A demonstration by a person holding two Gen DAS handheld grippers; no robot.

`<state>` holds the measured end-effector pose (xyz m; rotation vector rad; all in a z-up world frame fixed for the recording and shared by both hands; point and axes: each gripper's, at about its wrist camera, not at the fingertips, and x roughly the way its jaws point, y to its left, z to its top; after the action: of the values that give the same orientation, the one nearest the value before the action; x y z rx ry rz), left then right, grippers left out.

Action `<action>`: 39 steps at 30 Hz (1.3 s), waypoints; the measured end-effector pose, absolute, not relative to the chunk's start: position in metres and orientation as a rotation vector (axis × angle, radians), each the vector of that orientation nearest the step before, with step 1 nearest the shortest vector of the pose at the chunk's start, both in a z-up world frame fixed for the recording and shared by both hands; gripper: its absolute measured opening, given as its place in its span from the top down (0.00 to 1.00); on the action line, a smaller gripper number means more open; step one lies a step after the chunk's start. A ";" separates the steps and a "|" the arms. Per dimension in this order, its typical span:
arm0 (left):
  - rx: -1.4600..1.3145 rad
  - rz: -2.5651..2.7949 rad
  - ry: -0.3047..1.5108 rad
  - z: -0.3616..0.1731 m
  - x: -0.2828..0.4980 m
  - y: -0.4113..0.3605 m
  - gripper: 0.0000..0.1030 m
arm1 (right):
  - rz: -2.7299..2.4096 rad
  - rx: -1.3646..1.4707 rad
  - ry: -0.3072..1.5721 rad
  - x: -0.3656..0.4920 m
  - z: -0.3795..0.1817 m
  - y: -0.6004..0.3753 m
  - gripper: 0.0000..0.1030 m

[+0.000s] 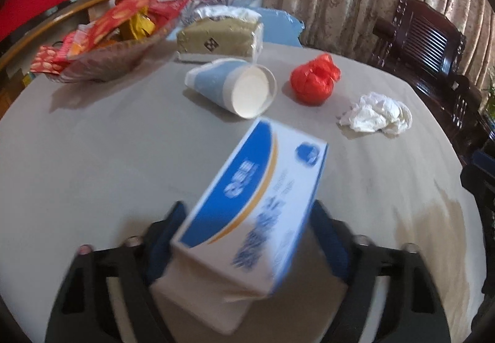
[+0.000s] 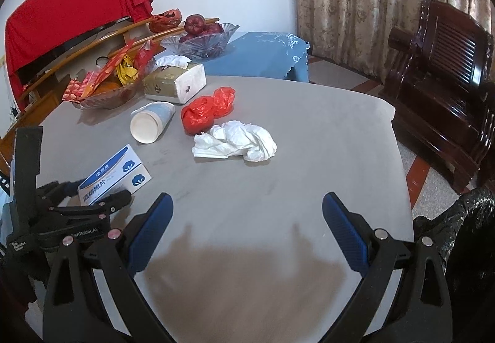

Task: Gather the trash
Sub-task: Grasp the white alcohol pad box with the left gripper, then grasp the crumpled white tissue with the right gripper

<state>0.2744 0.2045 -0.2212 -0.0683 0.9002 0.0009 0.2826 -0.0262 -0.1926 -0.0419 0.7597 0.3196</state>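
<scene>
On the grey table point(image 2: 309, 132), the left gripper point(image 1: 247, 219) pinches the blue-white box point(image 1: 256, 194), tilted, lifted. Right gripper point(image 2: 247, 213) jaws spread, holding nothing. Paper cup point(image 2: 151, 123) on its side, red bag point(image 2: 205, 112) and crumpled tissue point(image 2: 235, 142) lie mid-table. Only the right view shows the black bin bag point(image 2: 454, 228) beside the table edge.

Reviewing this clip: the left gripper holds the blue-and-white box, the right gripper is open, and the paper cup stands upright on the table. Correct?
Not quite: the paper cup lies on its side, as the right wrist view shows. The left gripper does hold the blue-and-white box, and the right gripper is open.
</scene>
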 end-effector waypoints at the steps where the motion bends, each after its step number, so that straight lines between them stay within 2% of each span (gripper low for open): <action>1: -0.066 -0.004 0.895 -0.221 0.274 0.203 0.30 | 0.320 -0.042 0.760 0.283 -0.193 -0.026 0.08; 10: -0.166 0.068 0.793 -0.196 0.263 0.209 0.40 | 0.329 -0.060 0.748 0.321 -0.194 -0.013 0.08; 24: -0.154 0.162 0.800 -0.198 0.272 0.216 0.43 | 0.310 -0.082 0.898 0.398 -0.237 0.018 0.09; 26: -0.157 0.162 0.821 -0.203 0.275 0.217 0.43 | 0.323 -0.072 0.921 0.402 -0.241 0.019 0.20; 27: -0.158 0.164 0.830 -0.206 0.276 0.217 0.43 | 0.325 -0.078 0.915 0.403 -0.240 0.020 0.22; 29: -0.165 0.162 0.853 -0.212 0.279 0.216 0.43 | 0.353 -0.086 0.911 0.402 -0.239 0.023 0.42; 30: -0.166 0.162 0.865 -0.215 0.281 0.216 0.43 | 0.365 -0.093 0.907 0.401 -0.238 0.024 0.47; 32: -0.165 0.161 0.876 -0.218 0.283 0.215 0.43 | 0.393 -0.100 0.902 0.398 -0.237 0.026 0.62; 34: -0.166 0.156 0.867 -0.217 0.282 0.214 0.44 | 0.418 -0.097 0.903 0.395 -0.236 0.027 0.71; 39: -0.162 0.153 0.827 -0.205 0.274 0.210 0.45 | 0.427 -0.052 0.882 0.382 -0.226 0.020 0.74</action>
<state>0.2735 0.2101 -0.2051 -0.1620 0.8269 0.1535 0.3820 0.0203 -0.2256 -0.0524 0.8821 0.4274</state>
